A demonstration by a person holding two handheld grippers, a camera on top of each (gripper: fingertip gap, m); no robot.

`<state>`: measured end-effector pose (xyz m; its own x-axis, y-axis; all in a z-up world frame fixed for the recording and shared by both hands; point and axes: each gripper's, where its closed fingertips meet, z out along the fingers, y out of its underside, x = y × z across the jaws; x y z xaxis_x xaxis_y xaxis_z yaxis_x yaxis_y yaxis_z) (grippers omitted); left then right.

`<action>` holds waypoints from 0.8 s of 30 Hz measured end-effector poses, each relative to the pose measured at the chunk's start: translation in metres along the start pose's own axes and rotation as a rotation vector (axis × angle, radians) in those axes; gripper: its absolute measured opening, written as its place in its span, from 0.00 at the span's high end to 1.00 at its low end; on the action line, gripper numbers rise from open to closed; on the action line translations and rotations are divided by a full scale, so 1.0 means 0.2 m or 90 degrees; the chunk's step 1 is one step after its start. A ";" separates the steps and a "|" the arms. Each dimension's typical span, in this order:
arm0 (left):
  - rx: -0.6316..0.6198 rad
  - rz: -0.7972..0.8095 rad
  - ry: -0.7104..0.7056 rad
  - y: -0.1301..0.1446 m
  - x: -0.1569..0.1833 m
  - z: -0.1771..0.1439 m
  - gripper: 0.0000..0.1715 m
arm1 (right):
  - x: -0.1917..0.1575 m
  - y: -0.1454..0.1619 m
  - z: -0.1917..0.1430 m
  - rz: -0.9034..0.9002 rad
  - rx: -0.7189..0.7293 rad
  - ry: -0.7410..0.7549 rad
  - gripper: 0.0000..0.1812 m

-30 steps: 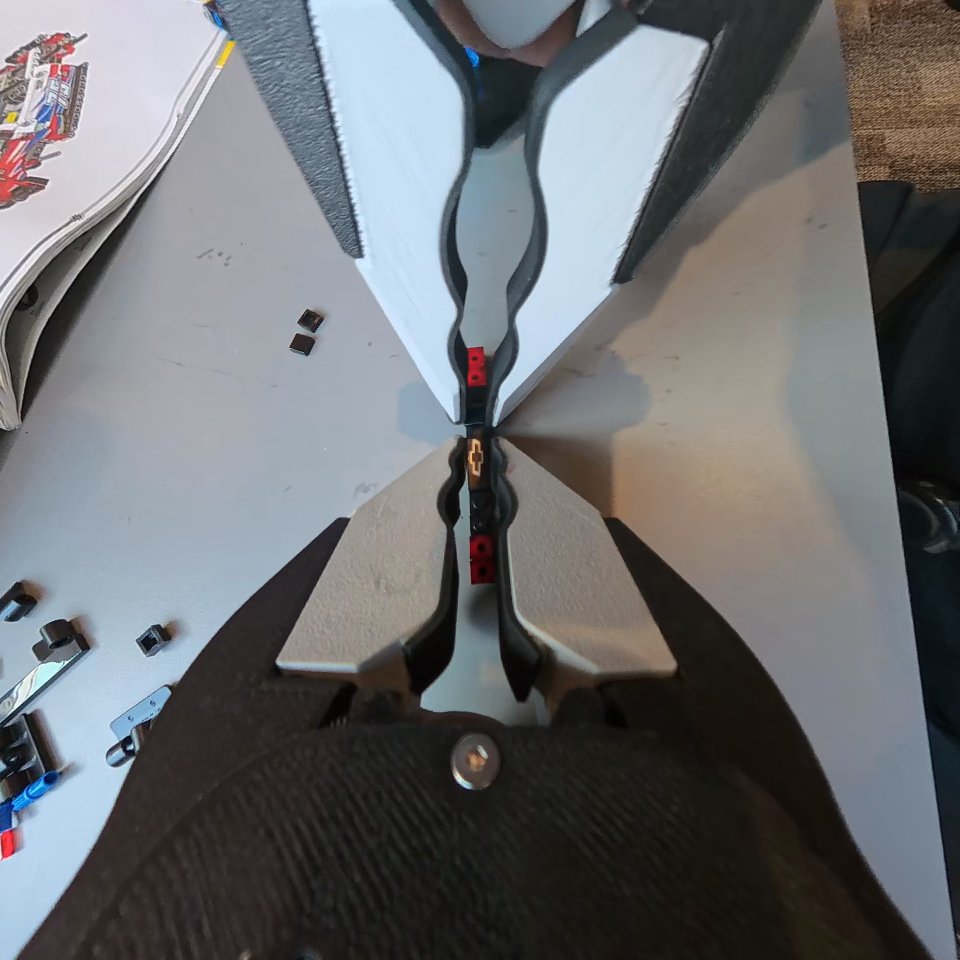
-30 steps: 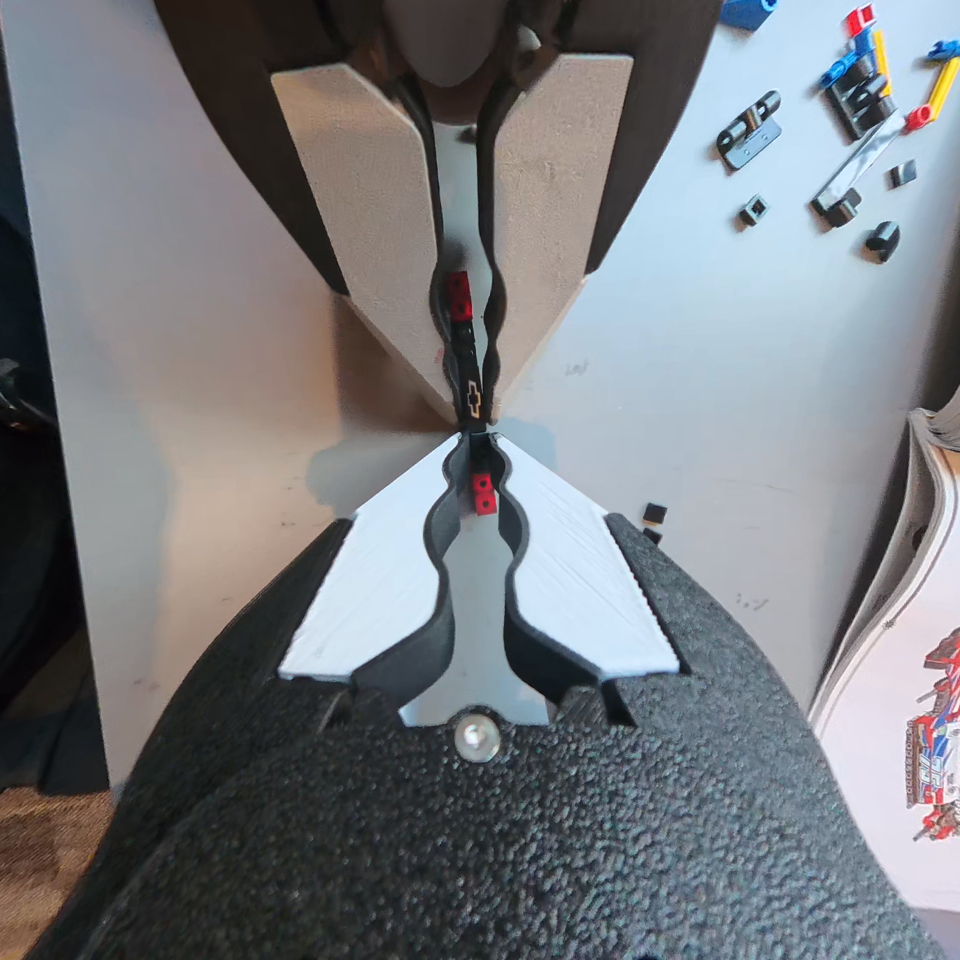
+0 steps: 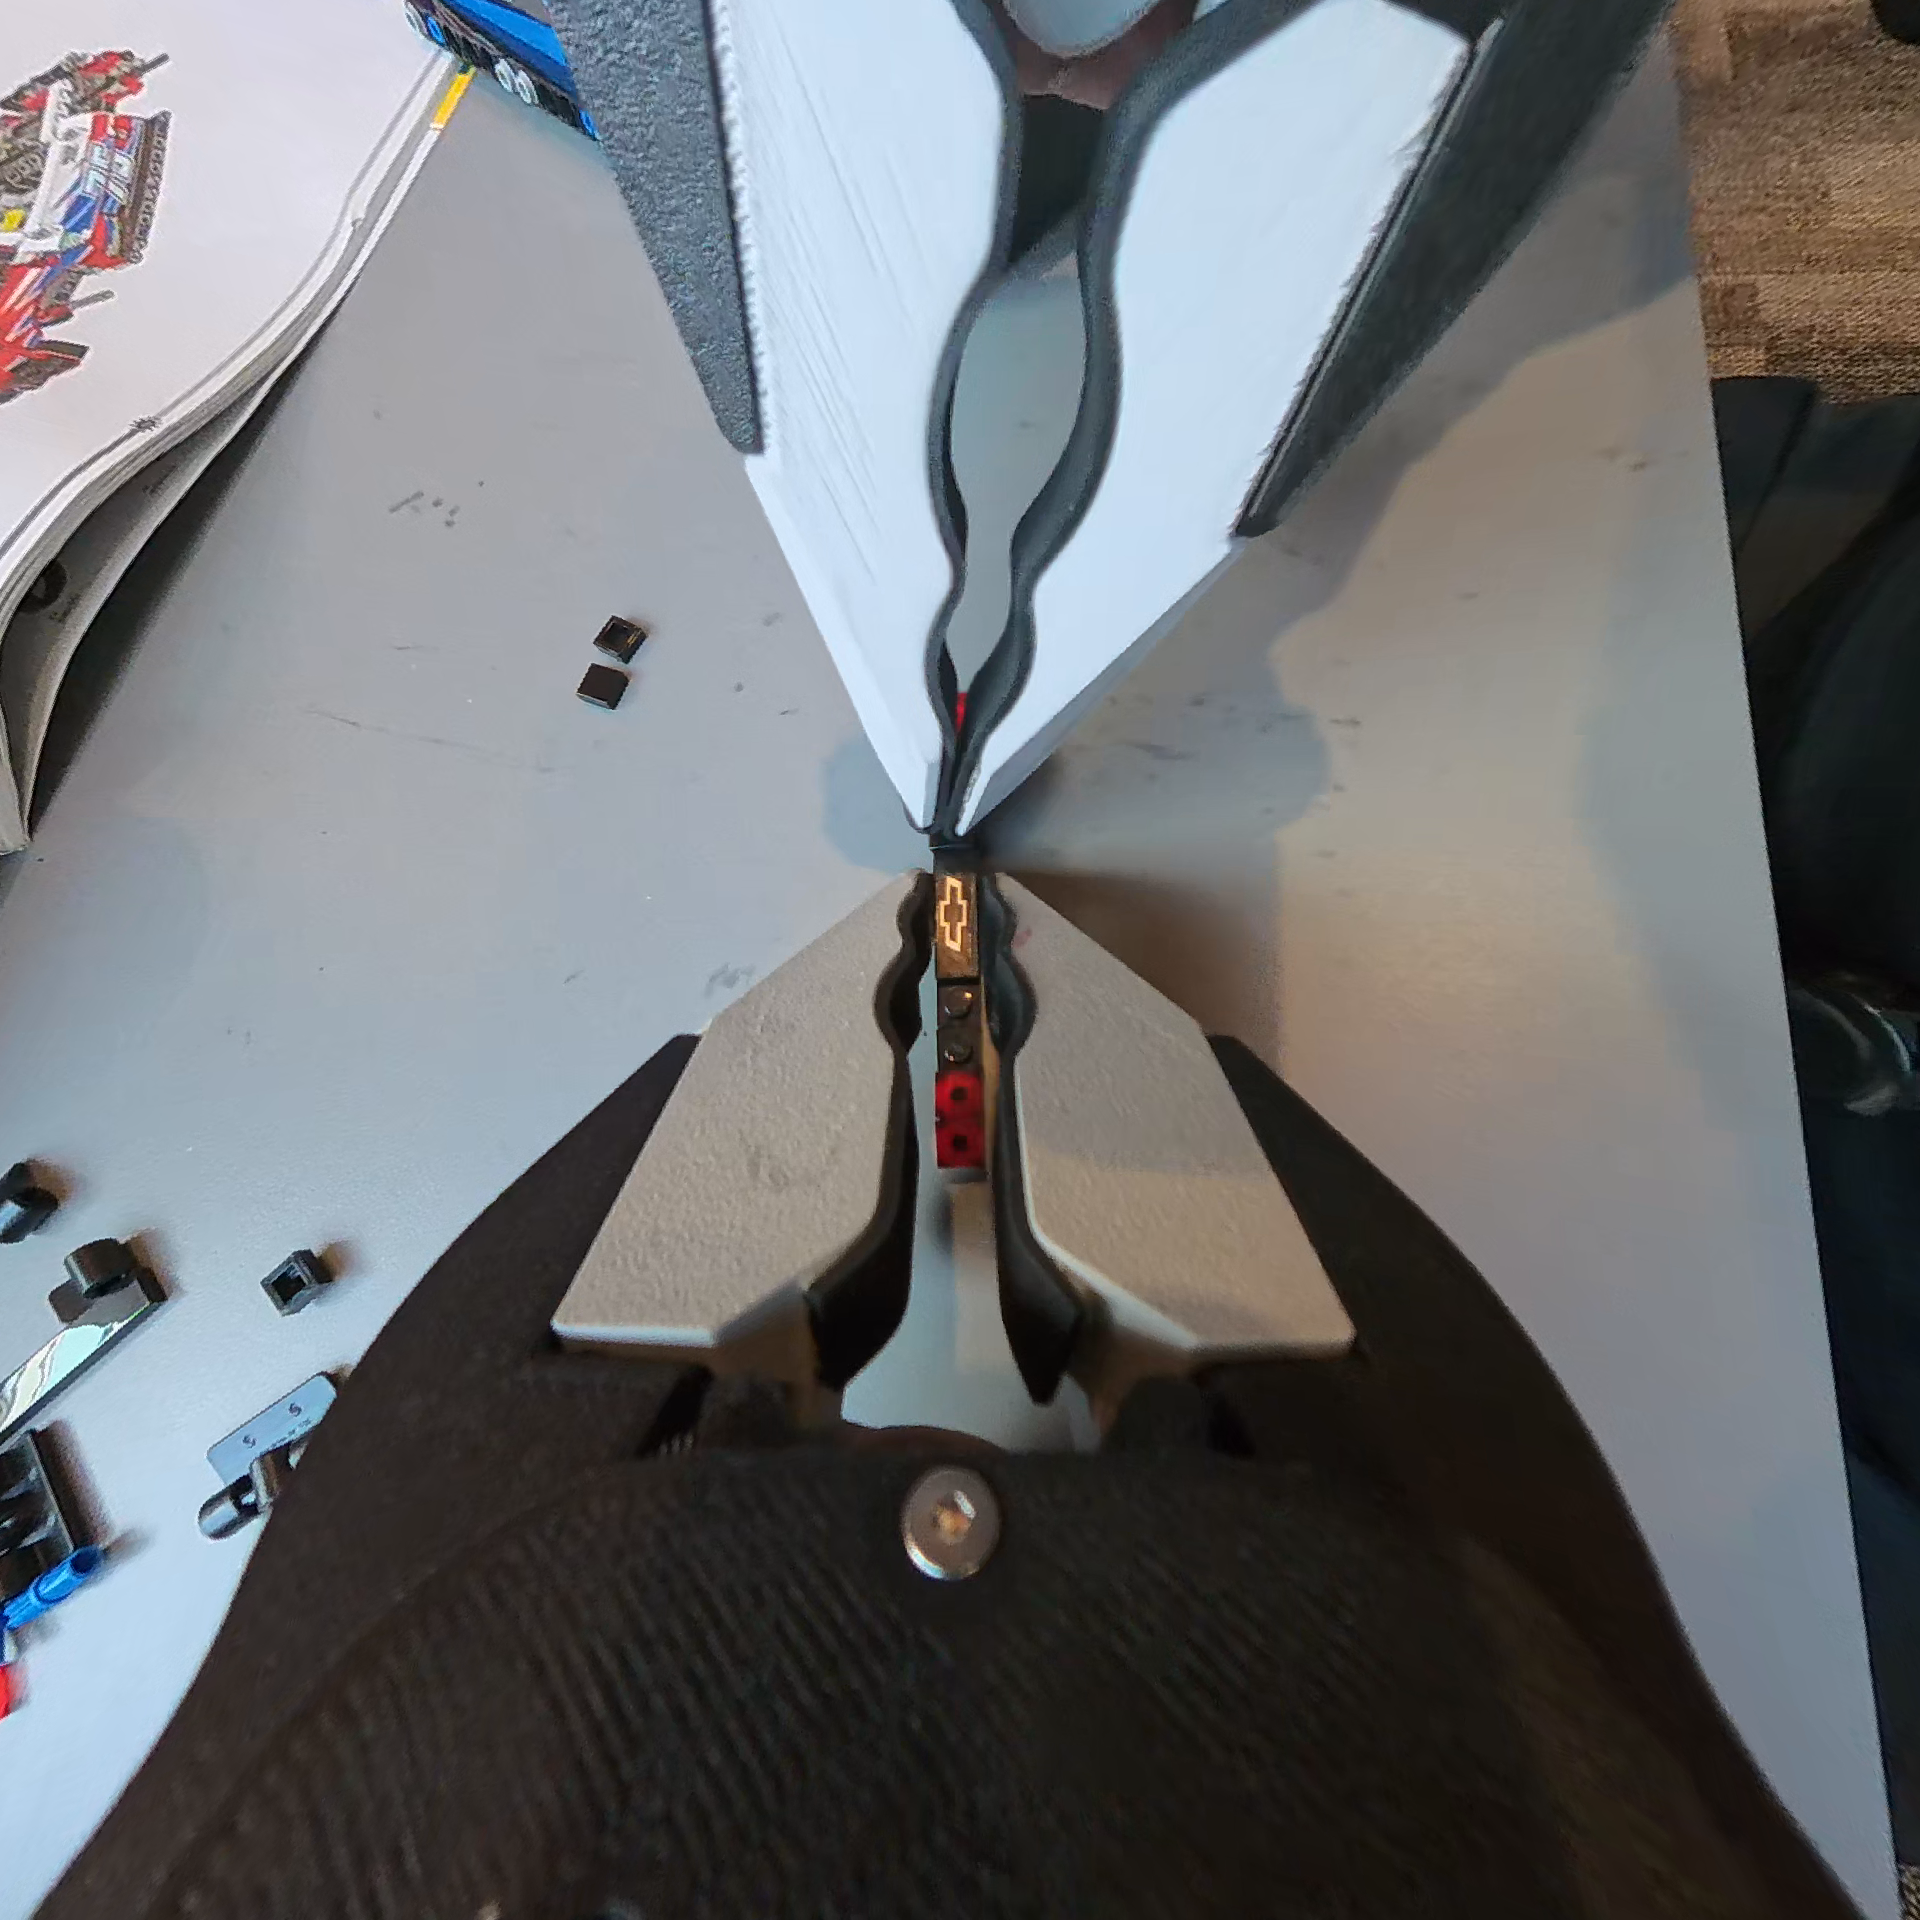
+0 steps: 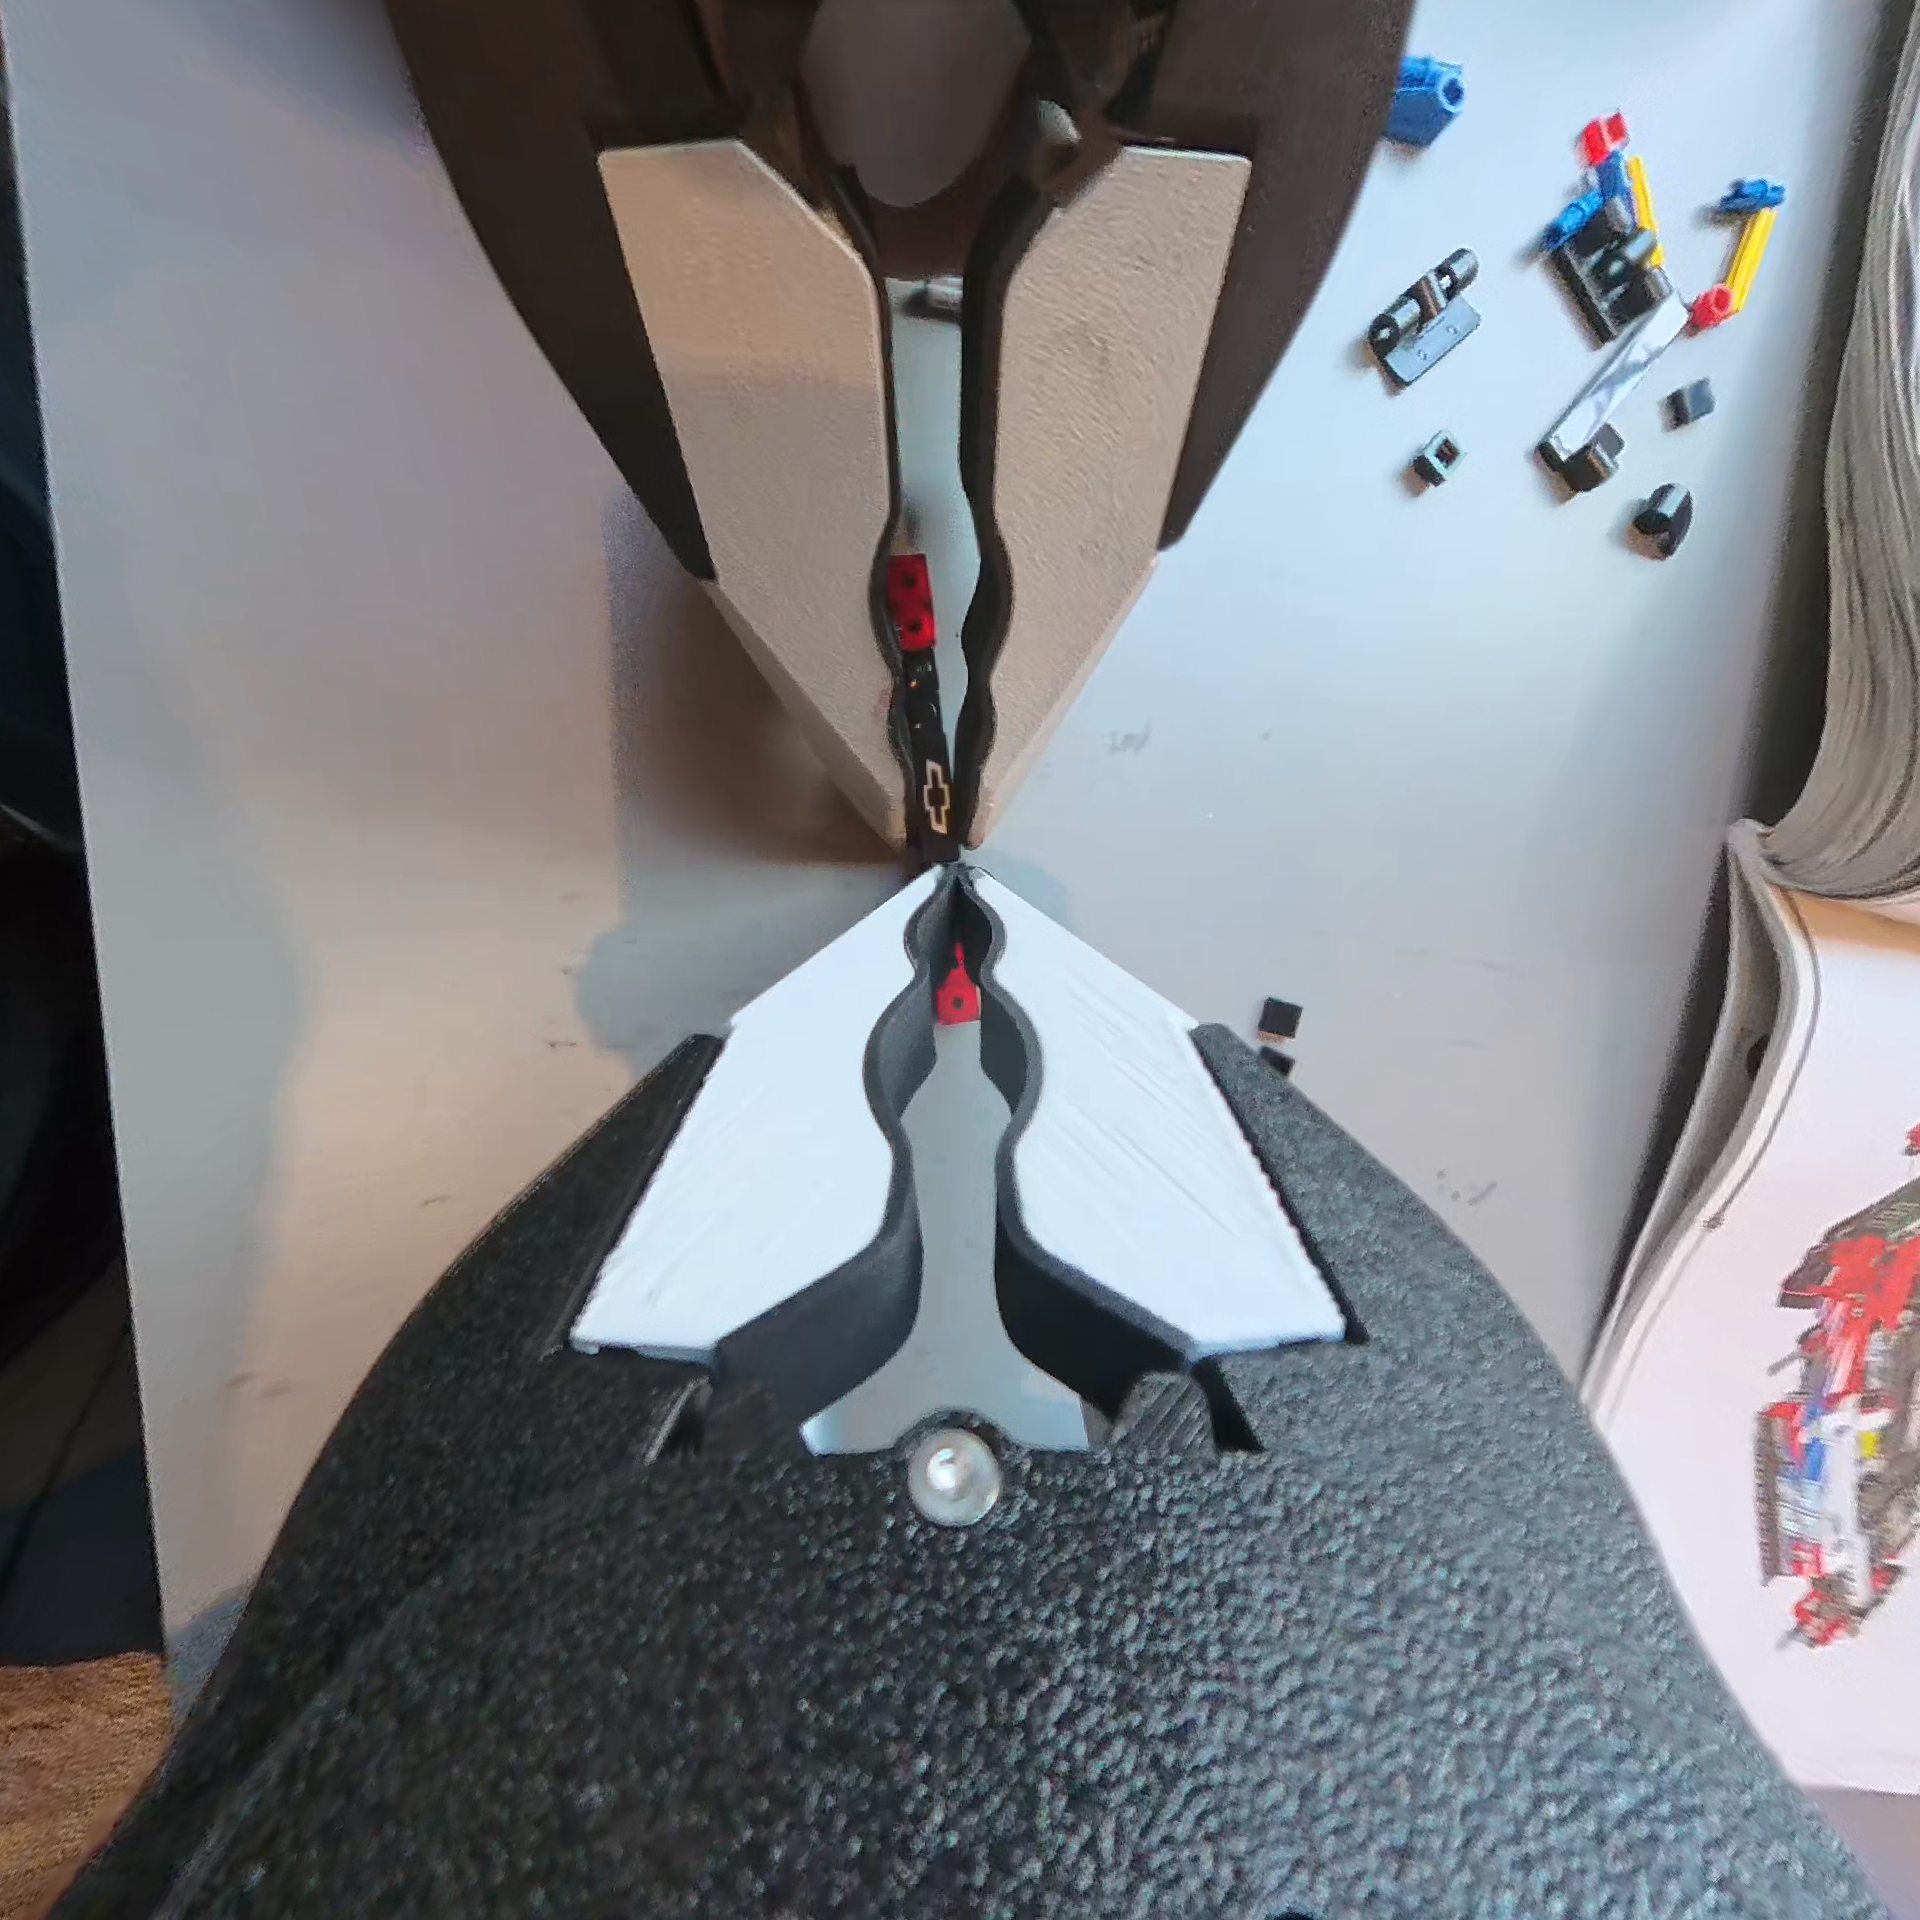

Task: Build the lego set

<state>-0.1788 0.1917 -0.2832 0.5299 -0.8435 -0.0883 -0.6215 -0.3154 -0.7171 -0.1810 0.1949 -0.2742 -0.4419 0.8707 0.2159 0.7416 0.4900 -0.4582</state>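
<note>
Your left tongs (image 3: 961, 914) are clenched on a thin black strip (image 3: 957, 971) with a red end, held above the grey counter (image 3: 436, 831). Your right tongs (image 4: 954, 883), meeting them tip to tip at 12 o'clock, grip a small red piece (image 4: 956, 995). Loose bricks (image 3: 94, 1382) lie at 8 o'clock, a booklet (image 3: 156, 270) at 10.

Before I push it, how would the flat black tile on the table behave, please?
The flat black tile looks tiny, so probably light; it should slide, not roll, on the smooth table. Its low profile likely makes pinching awkward.
</note>
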 end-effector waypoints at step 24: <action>0.000 0.004 -0.008 0.00 0.00 0.00 0.97 | 0.14 -0.04 -0.20 0.193 0.127 0.054 1.00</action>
<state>-0.1797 0.1920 -0.2828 0.5333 -0.8399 -0.1011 -0.6248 -0.3106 -0.7164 -0.1800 0.2164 -0.2301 -0.1675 0.9796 0.1107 0.7162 0.1981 -0.6692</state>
